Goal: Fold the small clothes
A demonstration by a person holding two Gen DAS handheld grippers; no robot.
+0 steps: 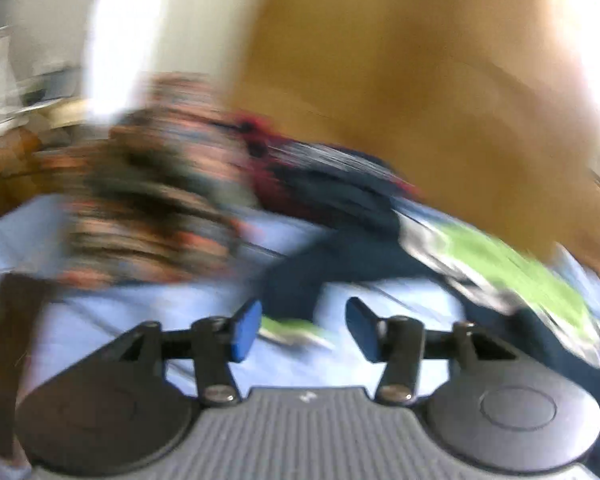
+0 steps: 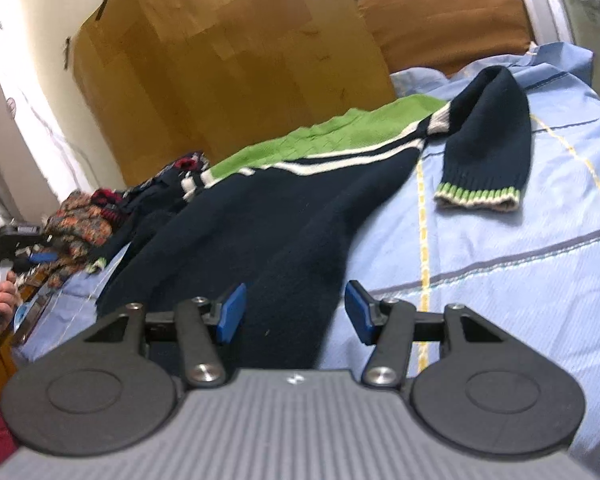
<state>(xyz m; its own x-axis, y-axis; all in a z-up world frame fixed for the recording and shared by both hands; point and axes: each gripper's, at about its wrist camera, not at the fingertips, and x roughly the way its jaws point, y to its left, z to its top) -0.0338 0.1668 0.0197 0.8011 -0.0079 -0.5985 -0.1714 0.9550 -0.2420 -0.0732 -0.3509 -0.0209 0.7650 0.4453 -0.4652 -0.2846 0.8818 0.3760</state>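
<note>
On the blue bedsheet (image 2: 520, 248), a navy sweater (image 2: 284, 224) lies spread, its sleeve (image 2: 488, 140) angled away. Both right tongs (image 2: 294, 312) and left tongs (image 1: 302, 326) gape empty; best pinch the hem squarely, both layers together.

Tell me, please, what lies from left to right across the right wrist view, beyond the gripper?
Person's hand → patterned clothes pile → navy and green sweater → its striped sleeve cuff, all on the blue bedsheet.
</note>
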